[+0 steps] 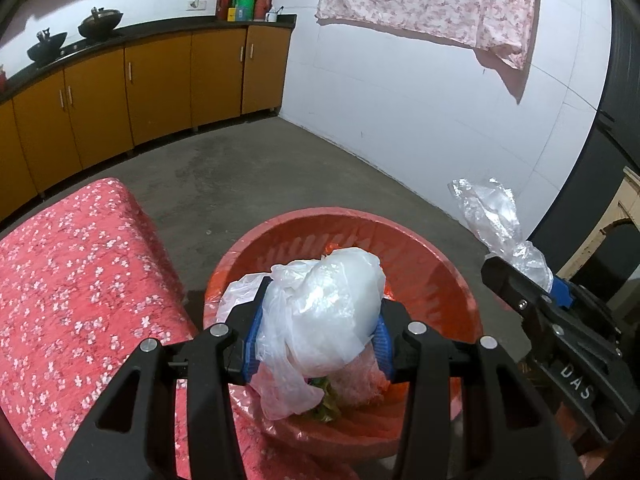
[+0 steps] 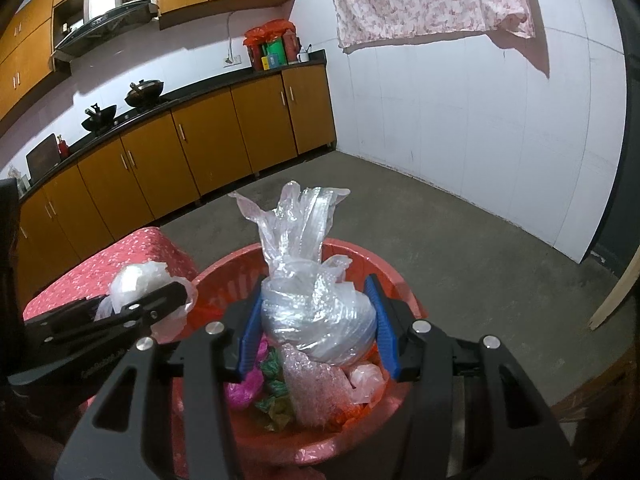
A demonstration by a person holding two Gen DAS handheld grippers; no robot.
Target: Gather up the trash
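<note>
Both tongs grip plastic bags (image 1: 320, 312) over bin (image 1: 432, 248), probably lined.

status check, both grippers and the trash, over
Left hand-held gripper shut on white plastic bag. Right hand-held gripper shut on clear plastic bag. Both over red bin. Nothing blocking.

The trash bin (image 1: 436, 256) stands on the floor (image 1: 280, 168). A covered seat (image 1: 80, 272) sits at its nine o'clock. Cabinets (image 1: 160, 80) stand behind at eleven o'clock.

Left gripper (image 1: 318, 334) and right gripper (image 2: 318, 322) are side by side, each clamped around a load
</note>
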